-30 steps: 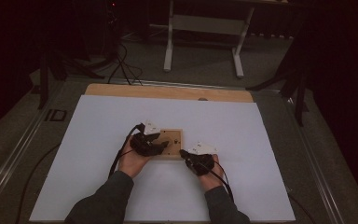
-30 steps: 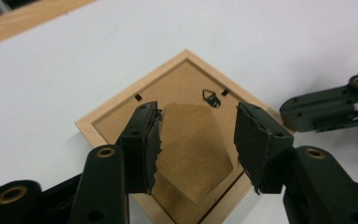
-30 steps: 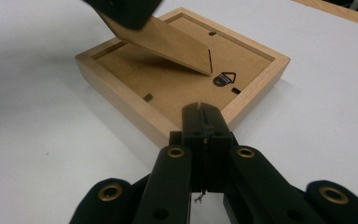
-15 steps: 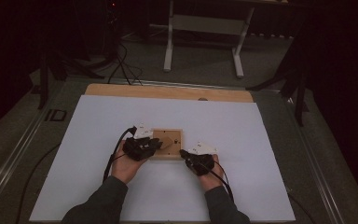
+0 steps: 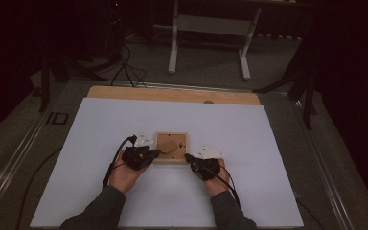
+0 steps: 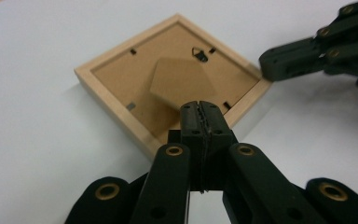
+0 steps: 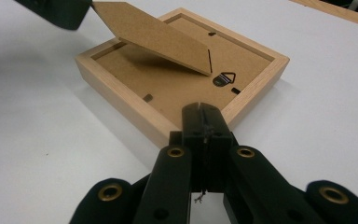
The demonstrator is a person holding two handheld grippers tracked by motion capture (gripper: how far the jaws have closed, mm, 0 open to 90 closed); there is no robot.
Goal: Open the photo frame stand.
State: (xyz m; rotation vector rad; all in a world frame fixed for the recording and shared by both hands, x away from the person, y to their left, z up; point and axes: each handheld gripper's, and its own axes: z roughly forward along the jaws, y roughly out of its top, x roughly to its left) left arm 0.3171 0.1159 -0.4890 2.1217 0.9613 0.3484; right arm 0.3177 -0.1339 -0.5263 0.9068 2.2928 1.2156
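Observation:
A small wooden picture frame (image 5: 171, 146) lies face down on the white table top, its brown backing up. Its cardboard stand flap (image 7: 154, 35) is tilted up from the backing. My left gripper (image 6: 199, 109) has just been closing and is now shut on the flap's free corner (image 6: 179, 81). In the right gripper view the left gripper (image 7: 81, 9) holds the raised tip at the top left. My right gripper (image 7: 200, 114) is shut with nothing in it. Its tips sit at the frame's corner, also seen in the left gripper view (image 6: 265, 65).
A white sheet (image 5: 249, 143) covers the table, with a bare wooden strip (image 5: 172, 94) along the far edge. Beyond it on the dark floor stand a metal stand's legs (image 5: 175, 48) and loose cables (image 5: 124, 62).
My left hand has shifted a little toward the near left of the frame, and its jaws have closed on the flap. The right hand has stayed put.

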